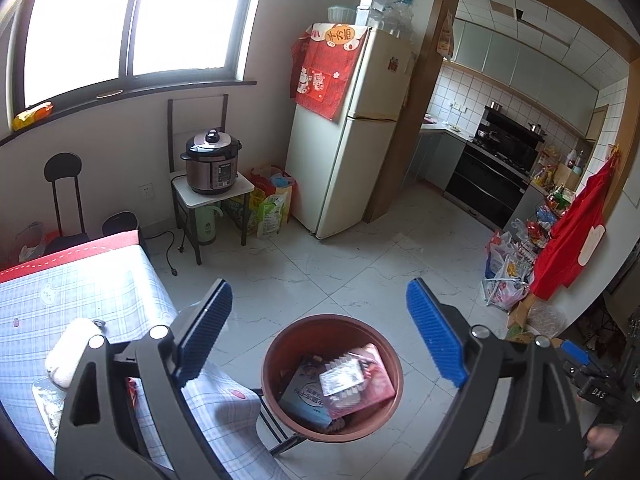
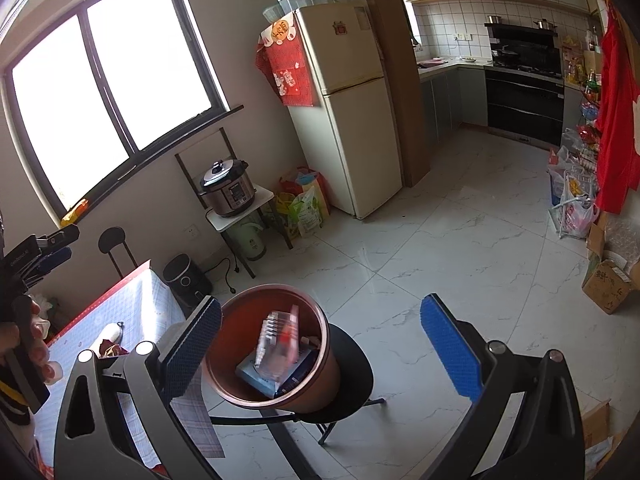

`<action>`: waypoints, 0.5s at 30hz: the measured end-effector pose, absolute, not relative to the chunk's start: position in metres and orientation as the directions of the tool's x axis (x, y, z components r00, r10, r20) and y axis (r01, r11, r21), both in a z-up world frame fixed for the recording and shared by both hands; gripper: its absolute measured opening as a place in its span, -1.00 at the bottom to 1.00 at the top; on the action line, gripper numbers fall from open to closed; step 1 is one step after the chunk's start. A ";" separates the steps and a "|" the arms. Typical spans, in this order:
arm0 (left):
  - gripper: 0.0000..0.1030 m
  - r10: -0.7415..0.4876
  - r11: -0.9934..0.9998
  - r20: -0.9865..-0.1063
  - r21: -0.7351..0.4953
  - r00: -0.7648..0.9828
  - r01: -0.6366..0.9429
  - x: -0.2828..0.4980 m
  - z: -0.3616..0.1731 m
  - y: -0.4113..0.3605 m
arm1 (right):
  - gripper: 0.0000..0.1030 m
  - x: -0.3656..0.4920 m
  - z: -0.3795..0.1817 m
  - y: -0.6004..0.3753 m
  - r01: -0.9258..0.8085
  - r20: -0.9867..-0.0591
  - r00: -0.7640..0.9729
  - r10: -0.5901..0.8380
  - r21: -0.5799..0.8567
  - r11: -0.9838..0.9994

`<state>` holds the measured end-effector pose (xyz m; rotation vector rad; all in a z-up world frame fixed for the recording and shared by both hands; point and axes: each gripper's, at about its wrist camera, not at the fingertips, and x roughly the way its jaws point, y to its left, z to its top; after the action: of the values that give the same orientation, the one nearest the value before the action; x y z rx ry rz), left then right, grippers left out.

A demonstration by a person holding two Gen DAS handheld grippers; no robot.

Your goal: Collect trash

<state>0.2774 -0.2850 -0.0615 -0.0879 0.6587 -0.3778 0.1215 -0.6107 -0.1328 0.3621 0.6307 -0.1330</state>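
A brown round bin [image 1: 332,319] stands on a black stool beside the table. In it lie a clear plastic wrapper [image 1: 342,378], a pink packet [image 1: 378,386] and a blue box [image 1: 300,398]. My left gripper [image 1: 320,292] is open above the bin, with nothing between its blue pads. My right gripper [image 2: 320,306] is open too and empty, just right of the bin [image 2: 240,320]. The clear wrapper [image 2: 276,338] looks blurred inside the bin. On the checked tablecloth [image 1: 100,292] lie a white crumpled item [image 1: 72,348] and a reddish wrapper [image 2: 108,349].
A pressure cooker [image 1: 210,166] sits on a small stand by the wall, with bags [image 1: 270,204] beside the fridge [image 1: 344,140]. A black stool [image 2: 352,376] carries the bin. Shopping bags [image 2: 572,200] and a cardboard box [image 2: 606,284] line the right wall. White tiled floor lies beyond.
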 end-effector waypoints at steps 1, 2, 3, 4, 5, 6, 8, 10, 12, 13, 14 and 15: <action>0.78 -0.359 0.933 -0.577 -0.195 0.734 0.303 0.274 -0.059 -0.278 | 0.90 0.123 -0.132 -0.608 0.221 -0.596 0.803 -0.004 0.291 0.931; 0.79 -0.349 0.937 -0.573 -0.191 0.741 0.293 0.271 -0.057 -0.270 | 0.90 0.125 -0.131 -0.606 0.212 -0.594 0.805 0.003 0.292 0.933; 0.81 -0.336 0.942 -0.571 -0.185 0.749 0.282 0.267 -0.054 -0.263 | 0.90 0.127 -0.129 -0.603 0.203 -0.592 0.806 0.011 0.294 0.934; 0.82 -0.321 0.947 -0.568 -0.178 0.757 0.268 0.263 -0.052 -0.254 | 0.90 0.129 -0.128 -0.601 0.194 -0.591 0.807 0.020 0.297 0.935; 0.84 -0.307 0.952 -0.565 -0.173 0.766 0.254 0.257 -0.049 -0.245 | 0.90 0.131 -0.128 -0.598 0.186 -0.590 0.807 0.027 0.298 0.936; 0.85 -0.294 0.956 -0.561 -0.169 0.774 0.240 0.252 -0.046 -0.236 | 0.90 0.133 -0.127 -0.596 0.176 -0.589 0.807 0.037 0.300 0.938; 0.86 -0.256 0.967 -0.559 -0.158 0.788 0.201 0.242 -0.041 -0.214 | 0.90 0.138 -0.126 -0.591 0.154 -0.587 0.808 0.056 0.301 0.941; 0.87 -0.214 0.976 -0.556 -0.149 0.803 0.157 0.226 -0.036 -0.188 | 0.90 0.145 -0.124 -0.582 0.130 -0.584 0.808 0.078 0.305 0.943; 0.88 -0.156 0.986 -0.556 -0.133 0.816 0.098 0.210 -0.032 -0.158 | 0.90 0.153 -0.124 -0.572 0.102 -0.582 0.806 0.104 0.311 0.945; 0.88 -0.126 0.990 -0.557 -0.125 0.821 0.066 0.201 -0.030 -0.143 | 0.90 0.158 -0.124 -0.565 0.089 -0.583 0.804 0.117 0.313 0.946; 0.88 -0.093 0.993 -0.559 -0.117 0.824 0.033 0.193 -0.027 -0.128 | 0.90 0.163 -0.125 -0.559 0.075 -0.584 0.801 0.131 0.314 0.946; 0.88 -0.059 0.994 -0.561 -0.109 0.826 -0.003 0.184 -0.025 -0.112 | 0.90 0.168 -0.125 -0.551 0.058 -0.586 0.797 0.146 0.316 0.947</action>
<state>0.1836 -0.1125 -0.0250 -0.1065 0.5984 -0.0299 0.1685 -0.5508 -0.1248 0.3295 0.6493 0.0481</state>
